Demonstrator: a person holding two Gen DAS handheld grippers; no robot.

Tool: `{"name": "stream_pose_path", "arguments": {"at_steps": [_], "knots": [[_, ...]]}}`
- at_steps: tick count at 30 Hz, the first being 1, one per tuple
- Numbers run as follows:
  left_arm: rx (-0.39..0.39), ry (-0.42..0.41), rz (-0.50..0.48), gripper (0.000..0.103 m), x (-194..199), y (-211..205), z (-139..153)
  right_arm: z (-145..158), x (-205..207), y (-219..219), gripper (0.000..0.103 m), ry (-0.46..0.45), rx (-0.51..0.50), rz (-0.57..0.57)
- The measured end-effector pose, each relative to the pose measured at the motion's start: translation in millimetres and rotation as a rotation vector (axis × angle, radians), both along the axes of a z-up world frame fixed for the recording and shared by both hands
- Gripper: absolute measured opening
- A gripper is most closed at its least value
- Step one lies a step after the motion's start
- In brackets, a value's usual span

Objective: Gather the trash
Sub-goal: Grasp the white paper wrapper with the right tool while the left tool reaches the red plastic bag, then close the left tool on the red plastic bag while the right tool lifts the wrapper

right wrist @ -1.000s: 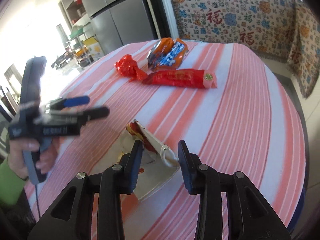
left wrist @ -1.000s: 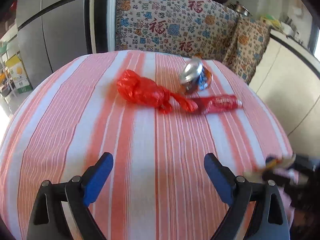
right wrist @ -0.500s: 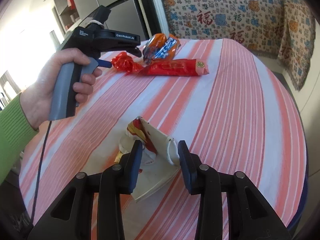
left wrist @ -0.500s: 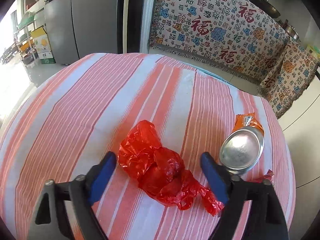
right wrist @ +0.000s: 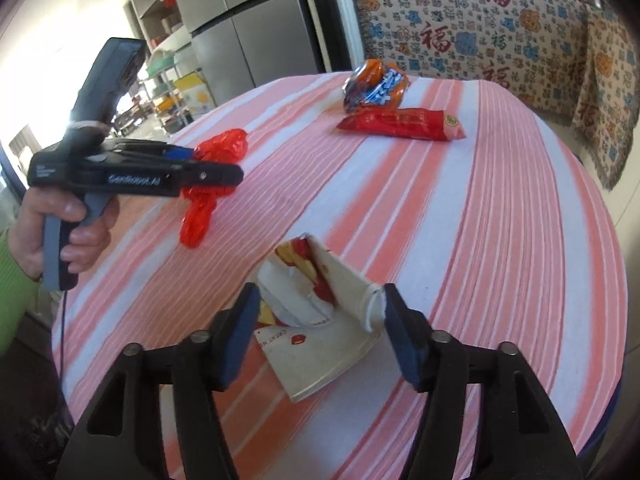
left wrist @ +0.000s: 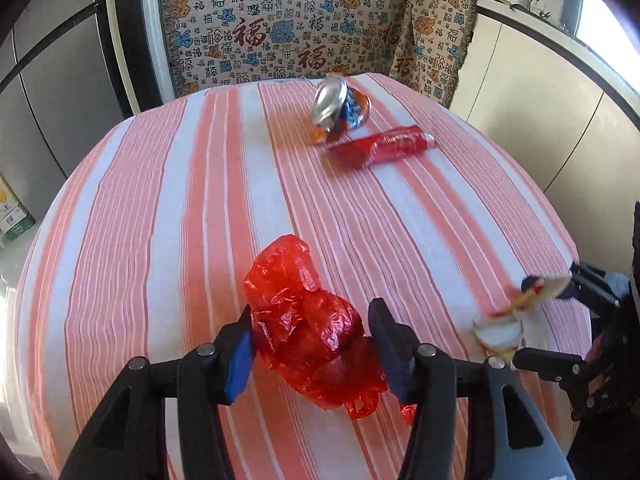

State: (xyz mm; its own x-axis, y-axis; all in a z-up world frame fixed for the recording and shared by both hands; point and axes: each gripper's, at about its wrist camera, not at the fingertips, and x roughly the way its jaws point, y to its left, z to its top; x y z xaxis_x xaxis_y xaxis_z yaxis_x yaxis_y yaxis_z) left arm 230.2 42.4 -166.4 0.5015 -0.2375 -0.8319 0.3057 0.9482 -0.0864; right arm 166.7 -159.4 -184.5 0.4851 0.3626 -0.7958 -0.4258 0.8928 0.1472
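A crumpled red plastic bag (left wrist: 304,320) (right wrist: 224,144) lies on the striped round table (left wrist: 160,240), between the fingers of my left gripper (left wrist: 310,340) (right wrist: 216,164). Its jaws are just opening, but both pads still touch the bag. My right gripper (right wrist: 320,320) (left wrist: 548,320) is near the table's front edge. Its jaws are opening around a squashed white paper cup (right wrist: 320,300) (left wrist: 504,328) that rests on the cloth, unpinched. Farther back lie an orange-and-blue snack bag (left wrist: 340,104) (right wrist: 376,86) and a red snack packet (left wrist: 392,144) (right wrist: 404,124).
A person's hand (right wrist: 72,216) in a green sleeve holds the left gripper. A patterned throw (left wrist: 280,32) covers furniture behind the table. A grey fridge (right wrist: 256,28) stands at the back left and white cabinets (left wrist: 540,120) at the right.
The left gripper reached the red bag, narrowed onto it and drew it nearer, away from the snack packets. The right jaws spread apart from the paper cup.
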Motion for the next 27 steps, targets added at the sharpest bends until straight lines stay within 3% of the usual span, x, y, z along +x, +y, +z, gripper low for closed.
{"name": "stream_pose_path", "arguments": {"at_steps": [3,7,15,21,27], "knots": [[-0.024,0.011,0.046,0.075,-19.8,-2.9,-11.0,-6.4,-1.0,5.3,0.086,0.03,-0.034,0.013],[0.052,-0.031,0.082,0.075,-28.0,-14.0,-16.2,-8.5,-5.5,13.2,0.09,0.012,-0.102,0.024],[0.032,-0.036,0.122,0.076,-35.7,10.4,-17.5,-11.1,2.3,9.3,0.09,0.0,-0.168,-0.04],[0.065,-0.079,0.137,0.088,-37.9,1.5,-22.7,-12.7,6.2,7.8,0.098,0.007,-0.167,-0.025],[0.06,-0.076,0.145,0.09,-36.5,2.0,-24.1,-6.8,2.2,-5.9,0.098,0.044,-0.131,0.039]]}}
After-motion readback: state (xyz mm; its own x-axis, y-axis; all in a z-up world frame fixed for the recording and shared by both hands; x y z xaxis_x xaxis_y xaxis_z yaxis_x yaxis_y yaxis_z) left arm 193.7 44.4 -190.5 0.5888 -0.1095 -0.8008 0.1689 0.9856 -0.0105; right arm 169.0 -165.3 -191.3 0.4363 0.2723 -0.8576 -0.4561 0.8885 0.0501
